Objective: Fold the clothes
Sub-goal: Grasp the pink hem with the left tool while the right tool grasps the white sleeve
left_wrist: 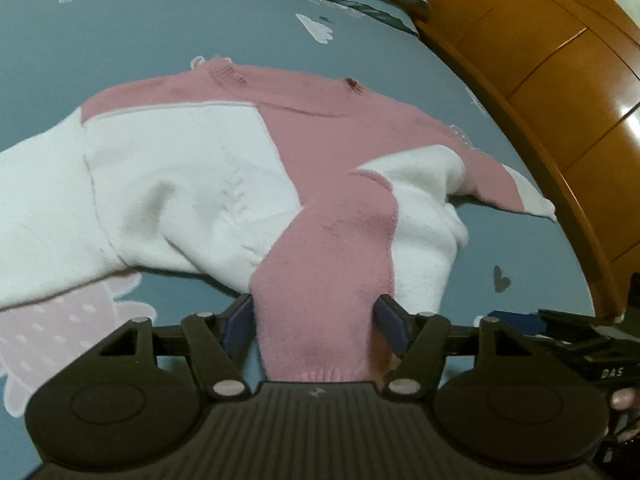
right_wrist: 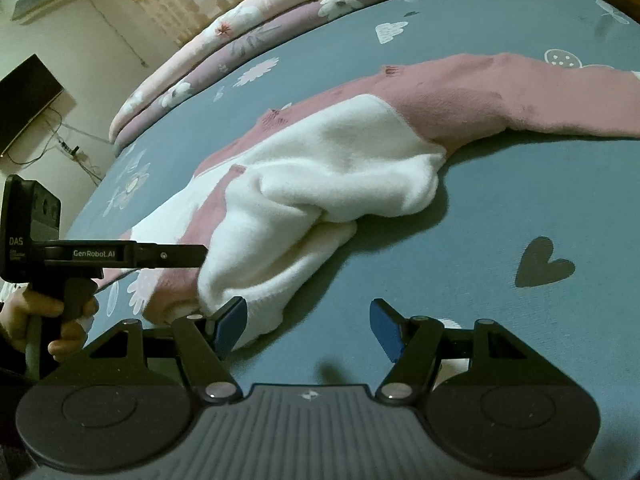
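Note:
A pink and white sweater (left_wrist: 224,160) lies spread and partly rumpled on the blue patterned bed sheet (left_wrist: 160,32). My left gripper (left_wrist: 316,320) is open, and one pink sleeve (left_wrist: 320,280) runs between its blue pads, cuff toward the camera. In the right wrist view the sweater (right_wrist: 340,160) has its bunched white hem (right_wrist: 272,280) close in front. My right gripper (right_wrist: 308,324) stands open just above the sheet, its left pad (right_wrist: 230,320) touching the hem and nothing between the fingers. The left gripper's body (right_wrist: 120,254) shows there, held by a hand (right_wrist: 60,320); its tips are hidden by cloth.
A wooden bed frame (left_wrist: 560,100) curves along the right side. Folded floral quilts (right_wrist: 248,36) lie at the sheet's far edge. A dark screen (right_wrist: 28,100) with cables hangs on the wall. Bare sheet (right_wrist: 500,220) lies right of the sweater.

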Available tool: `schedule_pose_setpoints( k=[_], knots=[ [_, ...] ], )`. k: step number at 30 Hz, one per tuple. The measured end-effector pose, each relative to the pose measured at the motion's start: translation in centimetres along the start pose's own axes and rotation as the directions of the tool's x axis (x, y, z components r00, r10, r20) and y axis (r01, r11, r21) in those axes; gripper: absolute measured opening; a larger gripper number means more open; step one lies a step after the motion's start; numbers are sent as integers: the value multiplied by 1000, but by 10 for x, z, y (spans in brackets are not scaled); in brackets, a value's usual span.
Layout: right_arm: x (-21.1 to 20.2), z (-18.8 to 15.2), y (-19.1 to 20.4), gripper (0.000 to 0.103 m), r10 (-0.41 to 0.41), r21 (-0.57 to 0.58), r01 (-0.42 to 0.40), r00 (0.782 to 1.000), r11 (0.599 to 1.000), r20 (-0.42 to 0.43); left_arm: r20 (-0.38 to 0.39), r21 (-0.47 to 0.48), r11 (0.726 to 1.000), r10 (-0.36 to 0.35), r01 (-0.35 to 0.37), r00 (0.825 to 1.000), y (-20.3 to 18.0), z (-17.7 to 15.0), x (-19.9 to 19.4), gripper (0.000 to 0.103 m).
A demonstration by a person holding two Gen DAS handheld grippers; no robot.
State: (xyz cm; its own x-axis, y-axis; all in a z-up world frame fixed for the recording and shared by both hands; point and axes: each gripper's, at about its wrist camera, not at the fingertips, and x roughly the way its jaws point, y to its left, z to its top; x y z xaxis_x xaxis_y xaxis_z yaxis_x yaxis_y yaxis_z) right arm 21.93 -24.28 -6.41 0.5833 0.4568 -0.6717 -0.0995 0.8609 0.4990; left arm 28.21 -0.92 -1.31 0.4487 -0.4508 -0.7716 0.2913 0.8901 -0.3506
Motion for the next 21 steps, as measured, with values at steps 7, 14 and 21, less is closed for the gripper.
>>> schedule_pose_setpoints(
  k=[7, 14, 21],
  knots=[
    [3, -2, 6, 72, 9, 9, -8, 1000, 1000, -2, 77, 25, 996, 80, -82, 994, 6, 18, -9, 10],
    [13, 7, 8, 72, 22, 8, -22, 999, 1000, 27, 67, 59, 993, 98, -102, 993, 35, 40, 25, 11],
    [49, 39, -24, 72, 72, 66, -75, 996, 995, 54, 50, 68, 992, 103, -106, 993, 42, 50, 40, 14]
  ],
)
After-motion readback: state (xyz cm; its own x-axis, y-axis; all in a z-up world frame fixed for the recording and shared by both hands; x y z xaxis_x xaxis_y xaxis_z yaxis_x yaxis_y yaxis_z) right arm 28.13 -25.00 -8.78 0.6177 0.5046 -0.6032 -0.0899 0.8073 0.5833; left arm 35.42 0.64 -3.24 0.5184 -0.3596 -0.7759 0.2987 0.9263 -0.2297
